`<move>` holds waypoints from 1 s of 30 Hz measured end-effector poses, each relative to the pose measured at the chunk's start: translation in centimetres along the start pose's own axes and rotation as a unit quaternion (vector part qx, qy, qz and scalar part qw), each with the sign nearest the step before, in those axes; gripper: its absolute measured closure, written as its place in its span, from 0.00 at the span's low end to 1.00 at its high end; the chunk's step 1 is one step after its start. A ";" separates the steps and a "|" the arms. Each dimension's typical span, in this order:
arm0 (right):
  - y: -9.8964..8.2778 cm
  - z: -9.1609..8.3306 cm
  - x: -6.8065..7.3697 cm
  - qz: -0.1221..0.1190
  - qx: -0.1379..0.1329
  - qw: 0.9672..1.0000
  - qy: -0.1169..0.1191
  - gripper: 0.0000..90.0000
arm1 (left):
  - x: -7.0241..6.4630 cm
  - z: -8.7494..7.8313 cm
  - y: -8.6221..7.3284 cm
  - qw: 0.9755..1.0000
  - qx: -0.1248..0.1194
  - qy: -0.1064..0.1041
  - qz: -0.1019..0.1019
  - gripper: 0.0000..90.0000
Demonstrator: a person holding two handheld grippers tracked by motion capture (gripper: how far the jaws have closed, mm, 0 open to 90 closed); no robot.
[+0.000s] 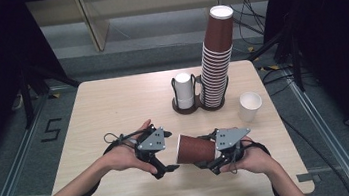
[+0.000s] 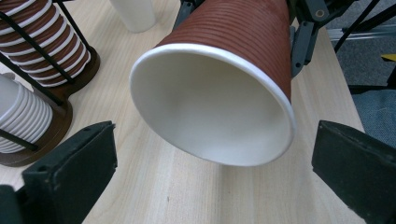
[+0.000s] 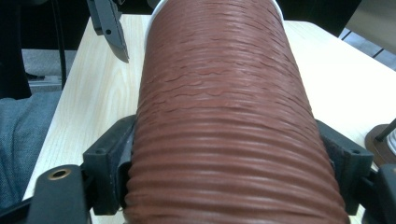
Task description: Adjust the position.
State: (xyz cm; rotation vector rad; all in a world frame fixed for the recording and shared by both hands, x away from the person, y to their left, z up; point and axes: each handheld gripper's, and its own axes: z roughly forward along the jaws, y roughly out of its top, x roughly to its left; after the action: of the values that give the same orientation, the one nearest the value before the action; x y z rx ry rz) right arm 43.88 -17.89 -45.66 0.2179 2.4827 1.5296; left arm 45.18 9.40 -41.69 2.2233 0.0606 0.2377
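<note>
Wooden table [image 1: 113, 105] under ribbed brown cup [image 1: 195, 149], white-lined.

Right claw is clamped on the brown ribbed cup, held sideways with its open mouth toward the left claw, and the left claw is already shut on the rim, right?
Not quite: the left claw is open, its jaws standing apart either side of the rim, as the left gripper view shows. The right claw does clamp the brown ribbed cup, mouth toward the left.

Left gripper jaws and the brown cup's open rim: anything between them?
Nothing. In the left gripper view the left gripper stands open before the brown cup; bare table lies between.
</note>
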 end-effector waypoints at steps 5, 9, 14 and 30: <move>0.0 0.0 0.1 -0.002 -0.005 1.000 -0.006 0.24 | 0.0 0.0 0.1 1.000 -0.009 -0.007 -0.007 0.00; 0.0 -0.1 0.3 0.001 -0.012 1.000 -0.006 0.24 | 0.0 0.0 0.3 1.000 -0.017 -0.016 -0.012 0.00; 0.0 -0.1 0.3 -0.002 -0.013 1.000 -0.006 0.24 | 0.1 0.2 0.4 1.000 -0.014 -0.018 -0.010 0.00; 0.1 0.1 0.7 -0.007 -0.020 1.000 -0.003 0.24 | 0.1 0.9 0.8 0.999 -0.022 -0.031 -0.018 0.00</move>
State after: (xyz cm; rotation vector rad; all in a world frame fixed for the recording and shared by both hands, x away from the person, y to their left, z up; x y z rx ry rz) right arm 43.20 -17.57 -45.72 0.1978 2.4412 1.5690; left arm 45.39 8.21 -41.66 2.1818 0.0603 0.1491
